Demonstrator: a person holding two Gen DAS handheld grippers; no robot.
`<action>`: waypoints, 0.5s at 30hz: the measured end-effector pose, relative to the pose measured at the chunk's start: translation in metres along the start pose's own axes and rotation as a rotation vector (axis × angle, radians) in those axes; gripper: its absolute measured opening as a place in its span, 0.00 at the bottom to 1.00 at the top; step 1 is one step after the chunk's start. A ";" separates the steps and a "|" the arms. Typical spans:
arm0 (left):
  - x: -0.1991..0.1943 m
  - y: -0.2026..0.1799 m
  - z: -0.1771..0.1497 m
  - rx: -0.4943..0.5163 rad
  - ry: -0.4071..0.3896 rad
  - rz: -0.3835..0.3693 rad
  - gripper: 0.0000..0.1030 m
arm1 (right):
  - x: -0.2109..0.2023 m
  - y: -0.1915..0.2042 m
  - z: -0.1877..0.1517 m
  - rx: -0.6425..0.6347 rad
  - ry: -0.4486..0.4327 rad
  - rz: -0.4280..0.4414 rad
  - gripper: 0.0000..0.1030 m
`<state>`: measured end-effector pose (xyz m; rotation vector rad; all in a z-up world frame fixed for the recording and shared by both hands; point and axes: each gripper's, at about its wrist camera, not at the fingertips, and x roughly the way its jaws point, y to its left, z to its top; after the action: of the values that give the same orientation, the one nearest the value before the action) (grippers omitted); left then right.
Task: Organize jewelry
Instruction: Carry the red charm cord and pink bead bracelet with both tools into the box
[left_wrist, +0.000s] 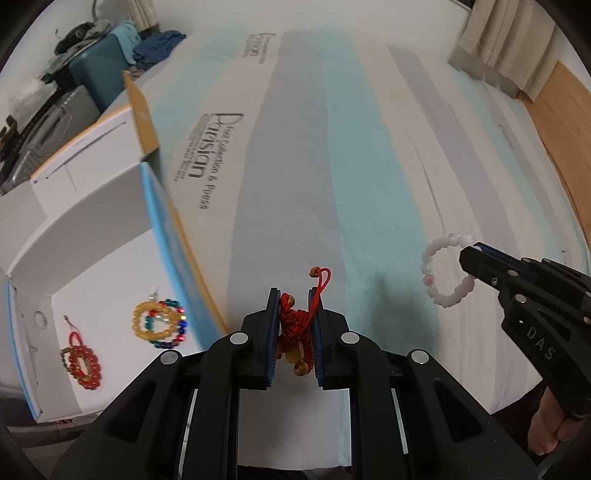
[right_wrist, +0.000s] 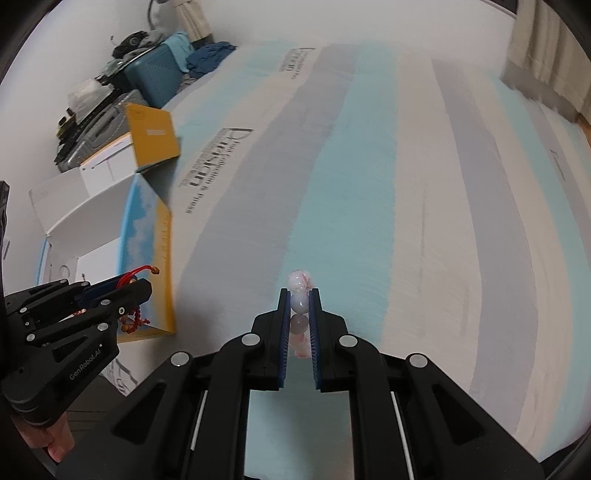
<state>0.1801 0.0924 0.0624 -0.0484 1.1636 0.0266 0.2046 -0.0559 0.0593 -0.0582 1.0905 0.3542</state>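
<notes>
My left gripper (left_wrist: 294, 295) is shut on a red braided cord bracelet (left_wrist: 295, 325) with small wooden beads, held above the striped bedsheet. It shows again at the lower left of the right wrist view, the left gripper (right_wrist: 142, 286) with the red cord bracelet (right_wrist: 135, 321) dangling from it. My right gripper (right_wrist: 300, 291) is shut on a white and pink bead bracelet (right_wrist: 300, 302), seen edge-on. In the left wrist view the white bead bracelet (left_wrist: 445, 269) hangs as a full ring from the right gripper (left_wrist: 472, 254). An open white box (left_wrist: 110, 273) at left holds a yellow bead bracelet (left_wrist: 149, 319), a multicoloured one (left_wrist: 173, 334) and a red one (left_wrist: 85, 363).
The striped bedsheet (left_wrist: 332, 166) with printed lettering stretches ahead. The box's yellow lid flap (left_wrist: 142, 118) stands up behind it. Suitcases and clothes (left_wrist: 99, 62) are piled at the far left. A curtain (left_wrist: 509, 44) and wooden floor (left_wrist: 565, 122) lie at the far right.
</notes>
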 end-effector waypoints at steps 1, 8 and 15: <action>-0.003 0.003 0.000 -0.002 -0.005 0.002 0.14 | -0.002 0.006 0.002 -0.006 -0.003 0.003 0.09; -0.031 0.051 -0.006 -0.050 -0.032 0.039 0.14 | -0.014 0.060 0.016 -0.058 -0.035 0.048 0.09; -0.055 0.111 -0.015 -0.123 -0.044 0.089 0.14 | -0.020 0.127 0.028 -0.138 -0.046 0.103 0.09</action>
<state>0.1397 0.2031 0.1042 -0.1045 1.1182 0.1775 0.1808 0.0647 0.1056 -0.1167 1.0249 0.5211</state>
